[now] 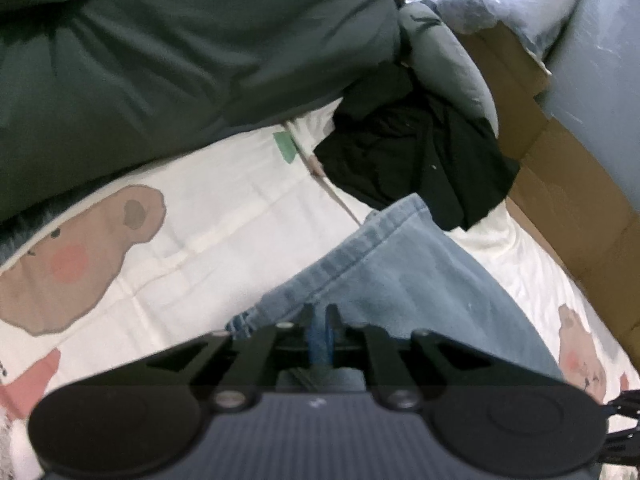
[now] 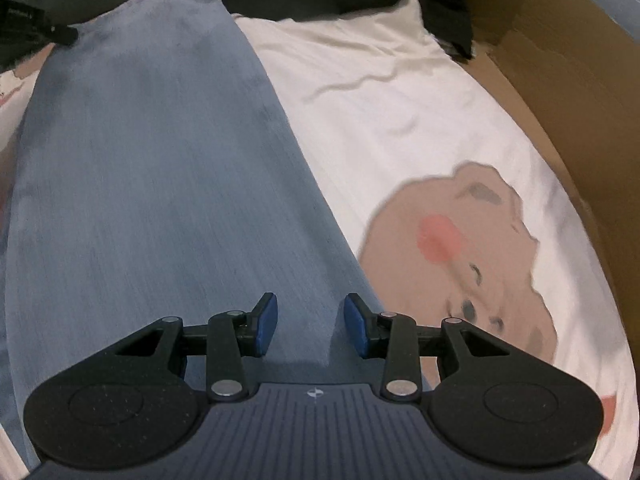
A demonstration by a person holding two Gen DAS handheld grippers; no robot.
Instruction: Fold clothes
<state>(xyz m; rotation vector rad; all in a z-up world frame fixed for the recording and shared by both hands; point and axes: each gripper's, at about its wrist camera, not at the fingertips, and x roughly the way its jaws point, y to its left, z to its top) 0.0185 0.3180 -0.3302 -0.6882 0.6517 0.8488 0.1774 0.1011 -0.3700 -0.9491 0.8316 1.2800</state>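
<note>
While my left gripper (image 1: 320,330) is nearly closed, its blue pads pinching what looks like a fold of the jeans (image 1: 400,280), my right gripper (image 2: 311,330) hangs above the same garment with its jaws apart and nothing between them. The jeans lie flat on the bedsheet (image 2: 360,92), one long leg running away from my right gripper toward the far end of the bed, where its stitched hem (image 1: 384,224) sits beside a heap of black clothes (image 1: 420,160). They are pale blue denim, faded and soft-looking, with a doubled seam along the edge. Under them the sheet is white, wrinkled cotton printed with brown cartoon bears (image 2: 472,252) that have pink cheeks. A dark green quilt (image 1: 180,52), puffy and creased, is bunched along the left of the bed. On the right stands a brown cardboard box (image 1: 560,184), its flaps open; I cannot see what is inside it.
</note>
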